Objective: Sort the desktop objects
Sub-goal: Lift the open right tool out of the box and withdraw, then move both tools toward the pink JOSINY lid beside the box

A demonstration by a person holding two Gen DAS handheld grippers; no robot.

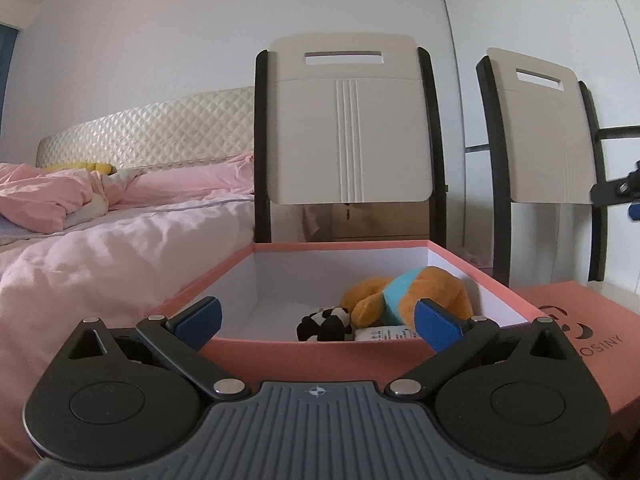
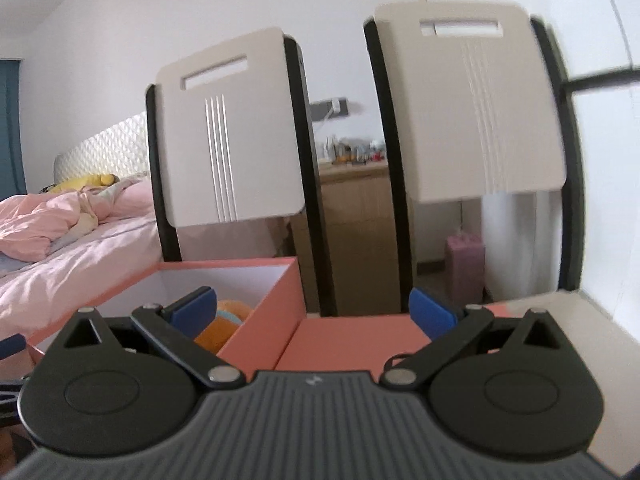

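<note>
Left hand-held gripper (image 1: 316,322): jaws spread wide, nothing between the blue pads; poised at the near wall of the pink box (image 1: 304,354)
Right hand-held gripper (image 2: 312,312): wide open, empty; over the pink lid (image 2: 352,340) lying just right of the box
Box contents: orange plush toy (image 1: 404,292) with blue band; small panda plush (image 1: 326,324) beside it; white labelled item (image 1: 384,334) at the near wall
Behind: two folding chairs (image 1: 348,128); bed (image 1: 100,240) with pink bedding on the left
</note>
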